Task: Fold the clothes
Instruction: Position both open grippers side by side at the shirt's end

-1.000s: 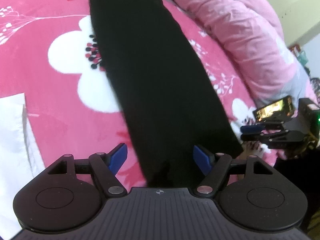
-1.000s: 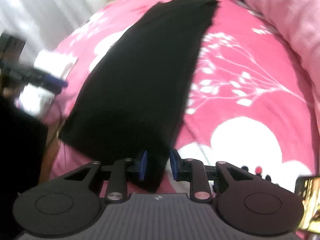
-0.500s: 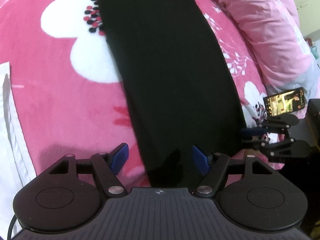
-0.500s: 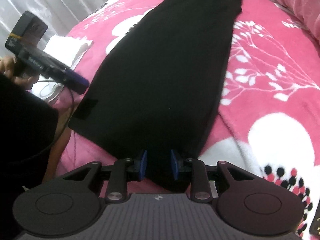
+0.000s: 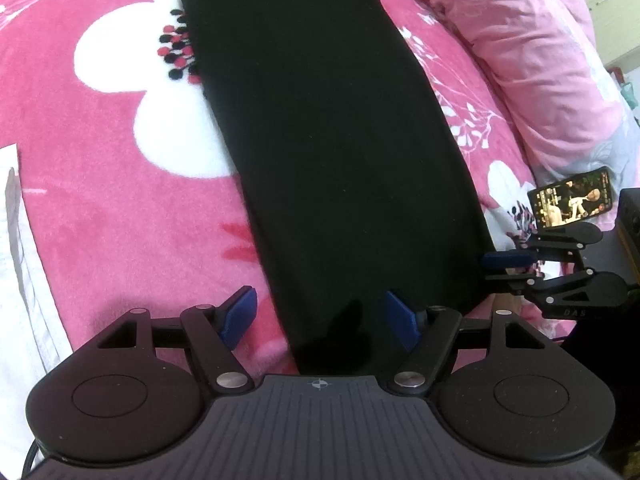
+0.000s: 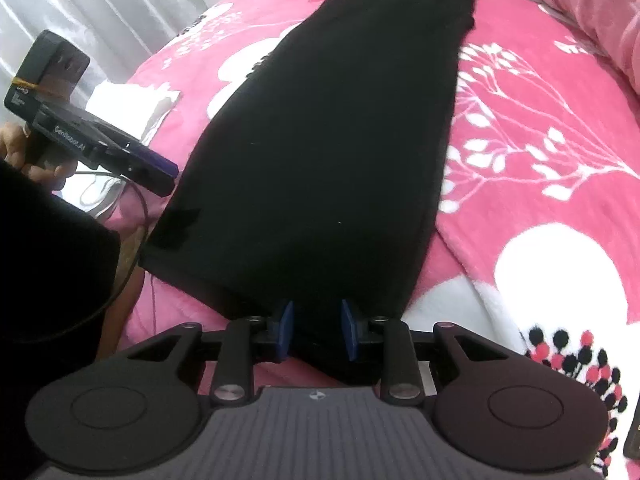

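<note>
A long black garment (image 5: 328, 152) lies flat in a narrow strip on the pink flowered blanket (image 5: 100, 200); it also shows in the right wrist view (image 6: 332, 140). My left gripper (image 5: 320, 316) is open, its blue pads wide apart over the garment's near left corner. My right gripper (image 6: 316, 330) has its pads partly closed around the garment's near right edge, with black cloth between them. The right gripper also shows in the left wrist view (image 5: 508, 268), and the left gripper shows in the right wrist view (image 6: 160, 176).
A phone (image 5: 572, 202) with a lit screen lies on the blanket at the right. A pale pink quilt (image 5: 540, 60) is bunched along the far right. White folded cloth (image 5: 16, 280) lies at the left. A curtain (image 6: 100, 4) hangs beyond the bed.
Both grippers have moved down towards the garment's near end. The right gripper's pads stay narrow around the cloth edge. The left gripper stays open.
</note>
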